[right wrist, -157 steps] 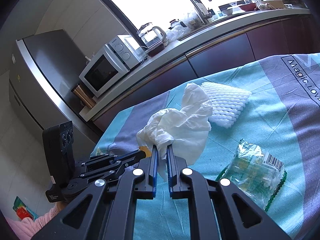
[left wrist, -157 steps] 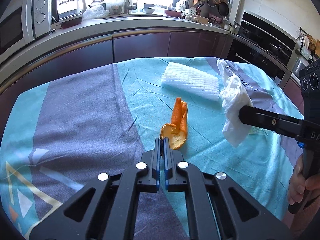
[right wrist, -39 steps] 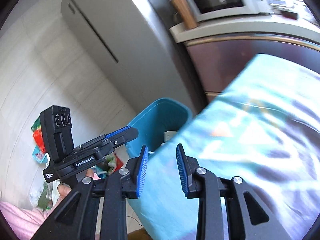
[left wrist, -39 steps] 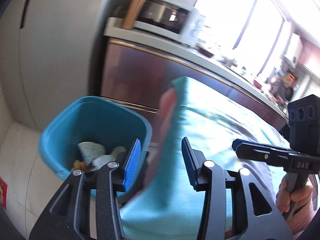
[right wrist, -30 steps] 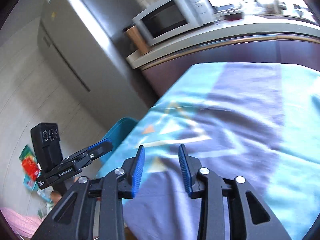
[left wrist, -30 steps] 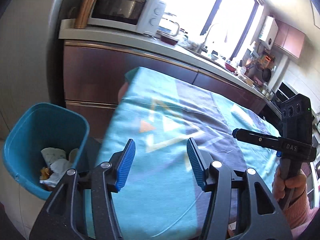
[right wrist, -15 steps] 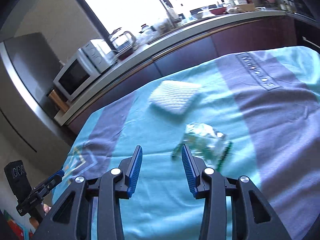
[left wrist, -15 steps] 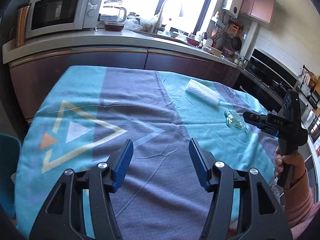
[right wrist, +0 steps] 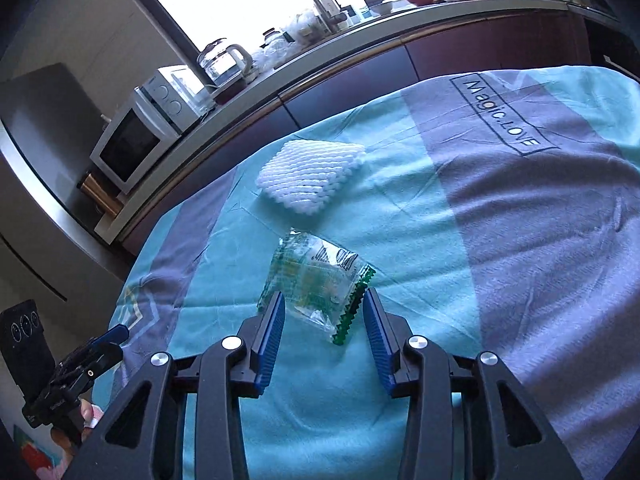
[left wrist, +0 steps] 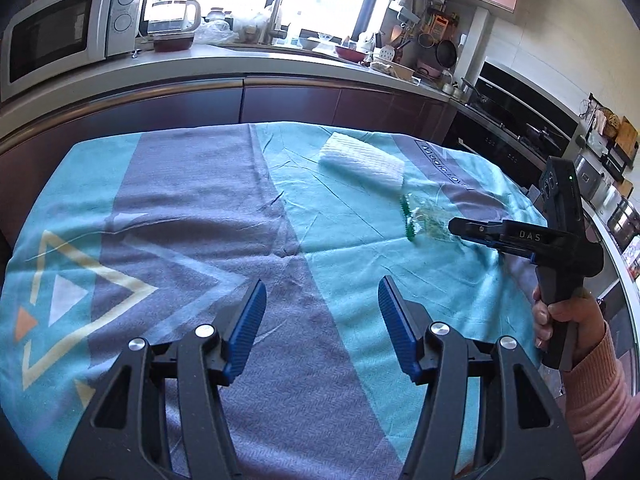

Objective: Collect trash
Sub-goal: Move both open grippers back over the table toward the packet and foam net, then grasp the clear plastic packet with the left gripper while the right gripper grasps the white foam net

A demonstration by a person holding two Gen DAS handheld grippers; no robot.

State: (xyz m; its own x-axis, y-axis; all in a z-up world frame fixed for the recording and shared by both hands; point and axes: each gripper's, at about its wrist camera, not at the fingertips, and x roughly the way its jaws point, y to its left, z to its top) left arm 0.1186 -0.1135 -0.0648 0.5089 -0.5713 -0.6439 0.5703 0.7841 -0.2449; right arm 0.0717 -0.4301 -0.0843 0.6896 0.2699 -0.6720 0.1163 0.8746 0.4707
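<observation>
A clear plastic wrapper with a green zigzag edge (right wrist: 318, 280) lies on the teal and purple tablecloth (right wrist: 500, 240). My right gripper (right wrist: 323, 312) is open, its jaws either side of the wrapper's near end, just above the cloth. A white foam net sleeve (right wrist: 310, 178) lies beyond the wrapper. My left gripper (left wrist: 320, 316) is open and empty over the near middle of the cloth. In the left wrist view the wrapper (left wrist: 424, 220) sits at the tip of the right gripper (left wrist: 456, 225), and the foam sleeve (left wrist: 362, 160) lies farther back.
A kitchen counter (left wrist: 240, 60) with a microwave (left wrist: 72, 28) and a kettle (left wrist: 174, 12) runs behind the table. An oven (left wrist: 516, 120) stands at the right. The table's right edge (left wrist: 592, 216) is close to the hand holding the right gripper.
Both grippers swung from the blue bin beside the table back over the cloth. The right gripper has moved down and forward onto the plastic wrapper. Both stay open.
</observation>
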